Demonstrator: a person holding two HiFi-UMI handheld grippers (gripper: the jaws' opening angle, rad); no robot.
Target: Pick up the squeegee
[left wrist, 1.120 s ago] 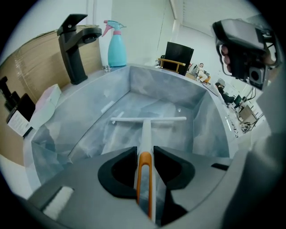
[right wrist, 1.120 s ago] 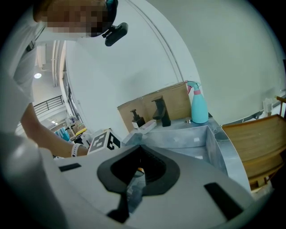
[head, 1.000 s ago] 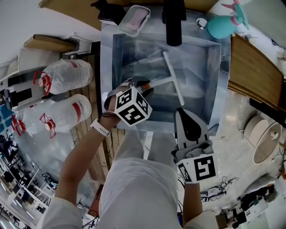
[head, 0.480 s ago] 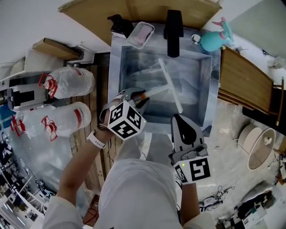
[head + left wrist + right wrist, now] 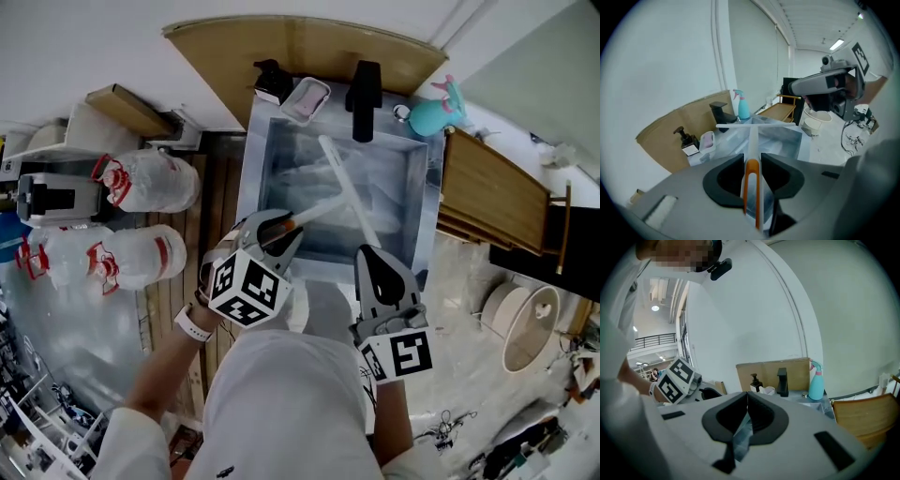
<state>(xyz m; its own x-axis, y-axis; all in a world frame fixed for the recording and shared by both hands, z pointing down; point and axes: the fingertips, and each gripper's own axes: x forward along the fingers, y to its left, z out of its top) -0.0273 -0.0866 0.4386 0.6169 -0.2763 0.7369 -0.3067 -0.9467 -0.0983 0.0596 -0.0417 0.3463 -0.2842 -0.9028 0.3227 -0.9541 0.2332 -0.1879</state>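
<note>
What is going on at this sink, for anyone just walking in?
A person works over a metal sink with a gripper in each hand. The left gripper has its fingers clamped on the orange handle of the squeegee, its white blade out over the sink. The right gripper is shut and empty, held near the sink's front edge.

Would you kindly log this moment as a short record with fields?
squeegee: over the sink, held by its orange handle
left gripper: shut on squeegee
right gripper: shut, empty
behind sink: black faucet, teal spray bottle
task status: squeegee gripped
</note>
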